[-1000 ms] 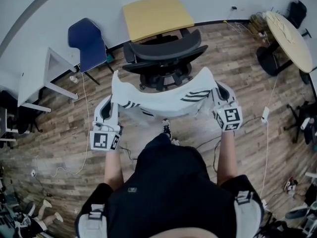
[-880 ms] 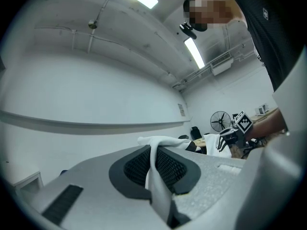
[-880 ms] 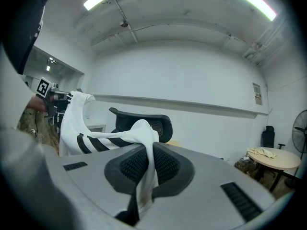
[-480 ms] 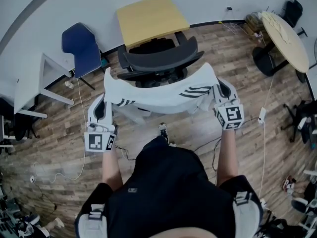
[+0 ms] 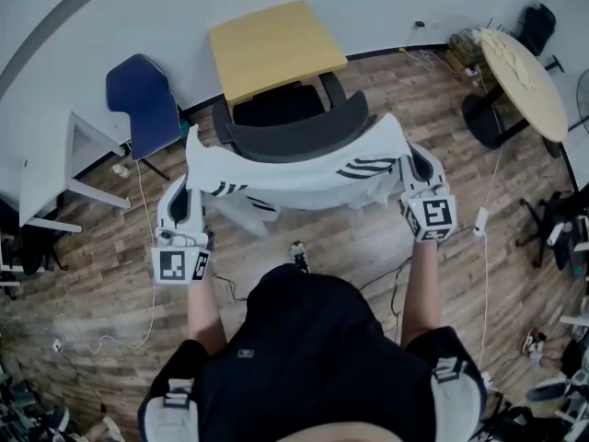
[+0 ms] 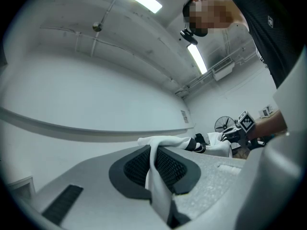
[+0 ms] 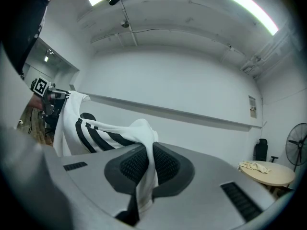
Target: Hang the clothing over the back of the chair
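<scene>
Jaws of the left gripper (image 5: 189, 191), at centre left of the head view, are clamped on a fold of the white clothing (image 5: 294, 173); its own view shows the cloth pinched between the dark pads. That garment, with black stripes, hangs stretched across the middle of the frame. Its upper edge lies against the lower edge of the black office chair's (image 5: 294, 132) curved backrest, as seen from above; whether cloth and chair touch cannot be told. At centre right, the right gripper (image 5: 411, 166) likewise has its jaws closed on the garment's other end, with white cloth pressed between the pads.

Step in hand, as judged: bringing the spread garment up to the backrest, draping not yet done. The next move calls for carrying the taut edge over the top of the backrest, lowering it level so cloth falls on both sides, then freeing both ends.

Count, left to right:
- white table (image 5: 46, 168): one
- blue chair (image 5: 143, 104): one
- grippers: two
- square yellow table (image 5: 276, 44): one
- black office chair: one
- garment: one
- round table (image 5: 525, 67): one
</scene>
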A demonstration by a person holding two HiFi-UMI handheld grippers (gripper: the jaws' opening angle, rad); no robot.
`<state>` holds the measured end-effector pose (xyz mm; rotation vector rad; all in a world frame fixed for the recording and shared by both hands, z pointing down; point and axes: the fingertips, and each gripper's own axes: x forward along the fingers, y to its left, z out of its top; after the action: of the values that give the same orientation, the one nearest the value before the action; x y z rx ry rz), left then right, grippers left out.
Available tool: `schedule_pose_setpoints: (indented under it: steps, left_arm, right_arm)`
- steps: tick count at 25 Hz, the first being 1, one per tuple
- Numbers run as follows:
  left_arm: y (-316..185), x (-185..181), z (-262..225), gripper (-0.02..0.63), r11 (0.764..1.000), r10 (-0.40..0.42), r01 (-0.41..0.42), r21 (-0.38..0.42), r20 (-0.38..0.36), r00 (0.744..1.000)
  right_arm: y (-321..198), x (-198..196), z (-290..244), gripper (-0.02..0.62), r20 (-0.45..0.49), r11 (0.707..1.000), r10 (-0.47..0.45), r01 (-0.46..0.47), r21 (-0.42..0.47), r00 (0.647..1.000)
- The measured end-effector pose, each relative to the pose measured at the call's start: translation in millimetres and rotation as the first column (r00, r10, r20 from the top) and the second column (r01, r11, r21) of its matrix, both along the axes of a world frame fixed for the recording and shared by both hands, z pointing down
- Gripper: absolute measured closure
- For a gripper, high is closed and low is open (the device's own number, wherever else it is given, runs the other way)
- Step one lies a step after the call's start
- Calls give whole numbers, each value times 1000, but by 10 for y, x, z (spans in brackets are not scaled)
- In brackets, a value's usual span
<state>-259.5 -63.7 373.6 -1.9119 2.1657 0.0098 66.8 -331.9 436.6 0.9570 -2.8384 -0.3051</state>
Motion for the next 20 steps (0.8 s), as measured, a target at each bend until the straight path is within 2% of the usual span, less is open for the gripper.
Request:
schedule_pose_setpoints:
  steps: [7,11,20]
  left_arm:
    - [-295,-304,-47,583,1000,15,-15,22,-11,1000]
    - [-444,-463,-20,583,999,26,-25,28,-19,999]
    - [-744,-751,175,583,999,42,-41,17,-25,999]
  right_arm:
    - [-268,-178,-225,589,55,999,36,-38,34,998]
    - [-420,-215,-267,589,82,998,64,-66,20,995]
    - [-726,-530,-102,589,59,996,84,-85,15,995]
